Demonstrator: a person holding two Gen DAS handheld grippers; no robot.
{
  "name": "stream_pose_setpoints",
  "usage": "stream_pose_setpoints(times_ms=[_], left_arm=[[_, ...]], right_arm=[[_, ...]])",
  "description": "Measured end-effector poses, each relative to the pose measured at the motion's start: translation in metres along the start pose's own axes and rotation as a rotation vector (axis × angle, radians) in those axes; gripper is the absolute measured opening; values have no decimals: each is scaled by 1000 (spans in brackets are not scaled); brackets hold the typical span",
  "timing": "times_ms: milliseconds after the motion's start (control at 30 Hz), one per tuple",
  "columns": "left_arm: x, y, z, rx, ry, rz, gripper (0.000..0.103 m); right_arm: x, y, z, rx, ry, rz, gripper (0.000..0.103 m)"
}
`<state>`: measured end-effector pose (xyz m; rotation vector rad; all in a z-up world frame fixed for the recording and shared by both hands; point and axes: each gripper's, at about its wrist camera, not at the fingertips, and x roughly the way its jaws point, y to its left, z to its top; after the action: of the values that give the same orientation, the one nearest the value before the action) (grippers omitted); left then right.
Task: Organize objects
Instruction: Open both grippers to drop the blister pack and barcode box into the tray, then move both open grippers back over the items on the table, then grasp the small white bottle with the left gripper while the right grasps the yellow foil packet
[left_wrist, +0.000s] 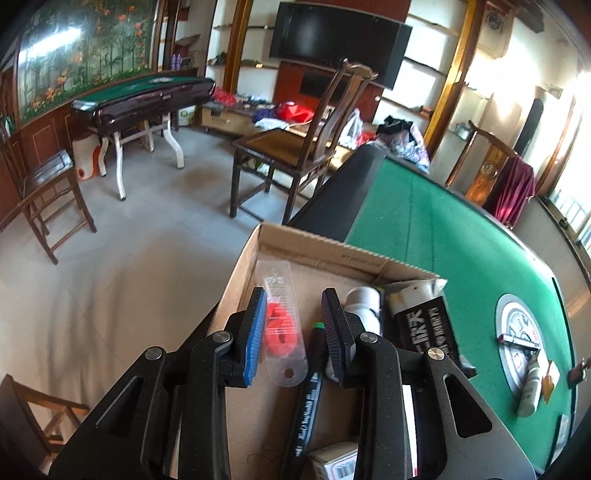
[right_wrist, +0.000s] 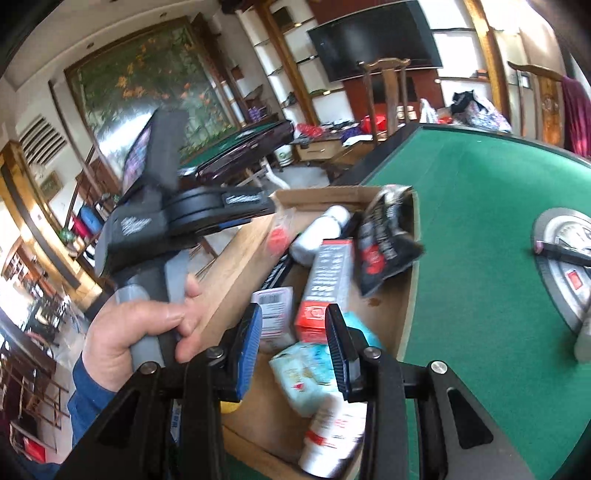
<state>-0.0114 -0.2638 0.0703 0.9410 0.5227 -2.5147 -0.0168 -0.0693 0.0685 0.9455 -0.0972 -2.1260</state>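
Inside the plain brown cardboard box (left_wrist: 325, 254): a red-filled clear plastic blister pack (left_wrist: 282, 325), a white-lettered black pouch (left_wrist: 424, 325); green felt tabletop (left_wrist: 443, 229) beside it.

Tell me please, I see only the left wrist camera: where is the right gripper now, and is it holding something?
Observer: The right gripper hangs over the near end of the cardboard box, jaws open, holding nothing.
Operator: What lies under it?
Observer: A light blue packet, lying flat in the box.
Operator: Is anything nearer to you than that?
Observer: Yes, a white bottle with red print lies at the near edge of the box.
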Motion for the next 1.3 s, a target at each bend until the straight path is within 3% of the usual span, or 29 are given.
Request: stream_pose_setpoints(times_ms=[267, 467, 500, 533, 600, 733, 867, 1033, 1167, 1300], left_arm=[[-20, -25, 1, 105, -95, -61, 31], [-32, -64, -7, 209, -69, -106, 31], [-34, -75, -11, 238, -59, -117, 34], [-38, -88, -15, 274, -51, -132, 42], [-44, -111, -25, 319, -44, -159, 54], [-48, -171, -50, 425, 57, -290, 55], [-44, -223, -75, 532, 152, -353, 56], [-22, -281, -107, 668, 257, -354, 56], [-3, -310, -119, 712, 351, -379, 56], [5, -328, -125, 760, 363, -351, 56]], right_arm=[[-42, -62, 4, 103, -74, -91, 35], [-90, -123, 2, 198, -158, -222, 38], [-99, -134, 0, 223, -172, -249, 43], [-106, -145, 0, 253, -185, -265, 48], [-121, -170, -1, 325, -200, -286, 51], [-153, -210, -10, 451, -233, -304, 51], [-173, -228, -17, 489, -248, -368, 56], [-195, -246, -23, 550, -285, -364, 56], [-211, -259, -26, 609, -321, -355, 57], [-220, -269, -29, 658, -344, -339, 58]])
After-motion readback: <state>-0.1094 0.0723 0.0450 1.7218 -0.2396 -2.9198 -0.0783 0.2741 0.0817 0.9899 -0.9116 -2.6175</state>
